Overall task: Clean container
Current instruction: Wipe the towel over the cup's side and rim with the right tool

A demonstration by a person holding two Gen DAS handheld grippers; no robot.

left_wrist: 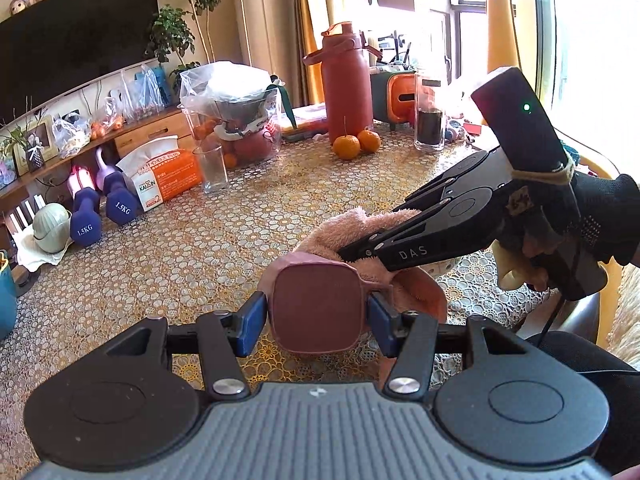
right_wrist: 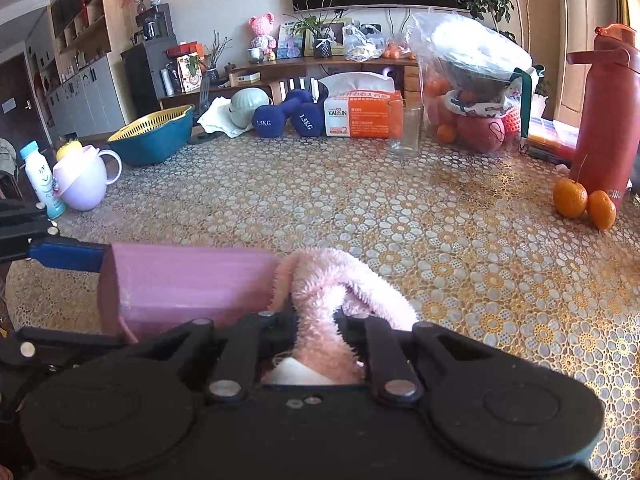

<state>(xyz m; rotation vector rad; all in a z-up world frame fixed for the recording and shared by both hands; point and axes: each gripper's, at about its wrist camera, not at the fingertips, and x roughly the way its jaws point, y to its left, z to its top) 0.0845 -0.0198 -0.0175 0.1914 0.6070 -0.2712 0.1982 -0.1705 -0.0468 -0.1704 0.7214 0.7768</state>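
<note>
A pink square container (left_wrist: 318, 304) lies on its side above the table, its base facing the left wrist camera. My left gripper (left_wrist: 316, 320) is shut on it, a blue pad on each side. In the right wrist view the same container (right_wrist: 188, 284) points its mouth to the right, with one blue fingertip (right_wrist: 66, 256) of the left gripper on it. My right gripper (left_wrist: 352, 250) is shut on a fluffy pink cloth (left_wrist: 352, 224), and the cloth (right_wrist: 336, 280) is pushed into the container's mouth. A gloved hand (left_wrist: 592, 224) holds the right gripper.
On the floral tablecloth (left_wrist: 192, 248) stand an empty glass (left_wrist: 214, 168), a tissue box (left_wrist: 168, 176), two blue dumbbells (left_wrist: 100, 208), a red thermos (left_wrist: 344, 84), two oranges (left_wrist: 356, 144) and a bagged fruit bowl (left_wrist: 236, 120). A pink jug (right_wrist: 84, 180), a milk bottle (right_wrist: 40, 178) and a teal colander (right_wrist: 154, 134) stand at the left.
</note>
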